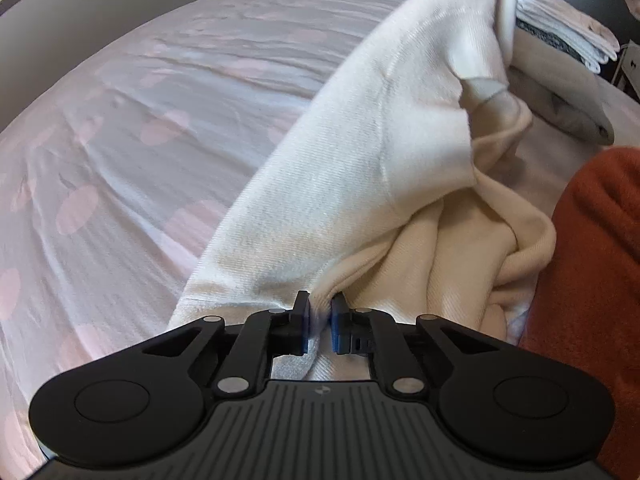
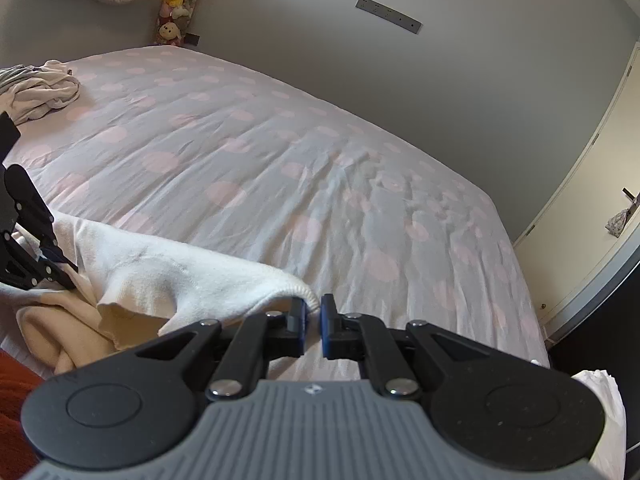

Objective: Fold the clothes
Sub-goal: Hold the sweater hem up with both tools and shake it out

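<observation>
The left gripper (image 1: 320, 322) is clamped on a fold of the cream garment (image 1: 360, 168); cloth is pinched between its blue pads (image 1: 306, 330). From the grip the garment runs up toward one o'clock in the left view, stretched in a broad band, while the rest of it hangs bunched at three o'clock, against an orange-red cloth (image 1: 592, 264) at the right edge. The right gripper (image 2: 314, 322) is clamped on the garment's ribbed edge (image 2: 298, 290), pads nearly together with the hem caught between them; from there the garment (image 2: 168, 276) spreads toward nine o'clock in the right view, to the left gripper (image 2: 44, 258) at the frame's left edge. Under both lies the bed (image 2: 280, 168), its cover dotted pink; a heap of clothes (image 2: 44, 88) sits on it at ten o'clock, well apart from the garment; a folded stack (image 1: 568, 36) shows at two o'clock in the left view.
</observation>
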